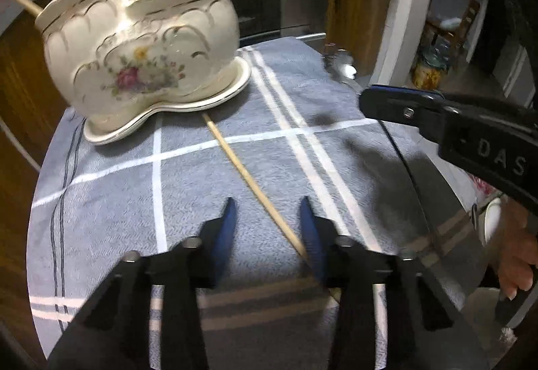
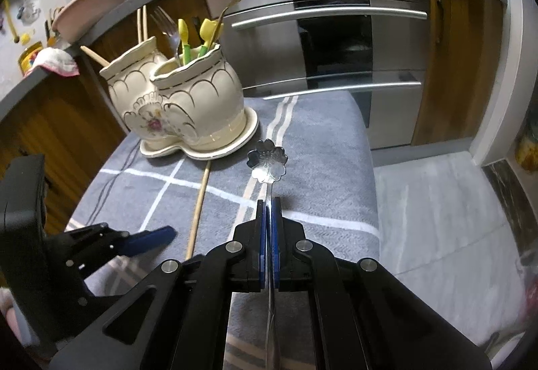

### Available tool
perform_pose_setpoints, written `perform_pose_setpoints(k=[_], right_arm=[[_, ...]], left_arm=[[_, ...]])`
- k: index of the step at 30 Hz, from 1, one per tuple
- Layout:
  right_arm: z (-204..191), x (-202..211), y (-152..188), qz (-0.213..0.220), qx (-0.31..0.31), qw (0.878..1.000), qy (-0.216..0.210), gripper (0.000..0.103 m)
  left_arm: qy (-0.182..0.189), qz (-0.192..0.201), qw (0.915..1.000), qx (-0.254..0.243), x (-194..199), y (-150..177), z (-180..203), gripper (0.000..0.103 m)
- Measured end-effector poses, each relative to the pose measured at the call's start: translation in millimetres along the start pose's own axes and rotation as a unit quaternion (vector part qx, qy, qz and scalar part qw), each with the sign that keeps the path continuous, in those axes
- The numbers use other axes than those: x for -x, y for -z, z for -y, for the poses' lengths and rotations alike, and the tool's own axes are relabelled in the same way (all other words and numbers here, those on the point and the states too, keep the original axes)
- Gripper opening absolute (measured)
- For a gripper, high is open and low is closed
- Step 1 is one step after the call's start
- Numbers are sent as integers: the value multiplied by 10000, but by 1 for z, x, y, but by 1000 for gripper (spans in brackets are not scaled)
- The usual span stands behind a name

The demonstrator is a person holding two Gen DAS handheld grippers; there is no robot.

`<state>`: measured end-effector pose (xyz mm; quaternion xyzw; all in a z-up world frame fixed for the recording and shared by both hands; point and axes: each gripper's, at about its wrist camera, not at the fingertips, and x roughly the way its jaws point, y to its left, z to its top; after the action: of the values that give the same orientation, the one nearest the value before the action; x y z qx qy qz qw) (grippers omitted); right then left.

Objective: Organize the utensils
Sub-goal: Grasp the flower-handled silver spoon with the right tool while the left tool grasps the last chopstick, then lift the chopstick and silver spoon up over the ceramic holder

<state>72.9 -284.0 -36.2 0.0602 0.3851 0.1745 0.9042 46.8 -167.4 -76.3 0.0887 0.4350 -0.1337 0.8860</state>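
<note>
A cream flowered ceramic utensil holder stands on its saucer at the back left of the grey striped cloth. It holds forks, yellow-green utensils, a gold spoon and chopsticks. One wooden chopstick lies on the cloth, running from the saucer toward me. My left gripper is low over its near end; the stick runs between the blue pads, against the right one, with a gap left. My right gripper is shut on the handle of a silver flower-bowled spoon, held above the cloth.
An oven front with bar handles stands behind the table. A counter curves along the back left with a pink bowl on it. Pale floor lies beyond the table's right edge. A person's hand shows at the right.
</note>
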Motion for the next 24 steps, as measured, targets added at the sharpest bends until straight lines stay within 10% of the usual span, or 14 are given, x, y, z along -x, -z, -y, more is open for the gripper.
perform_pose_setpoints(k=[24], right_arm=[[-23, 8, -1, 223, 268, 9992, -209, 4]], left_arm=[[127, -379, 9981, -475, 4, -1, -41, 6]])
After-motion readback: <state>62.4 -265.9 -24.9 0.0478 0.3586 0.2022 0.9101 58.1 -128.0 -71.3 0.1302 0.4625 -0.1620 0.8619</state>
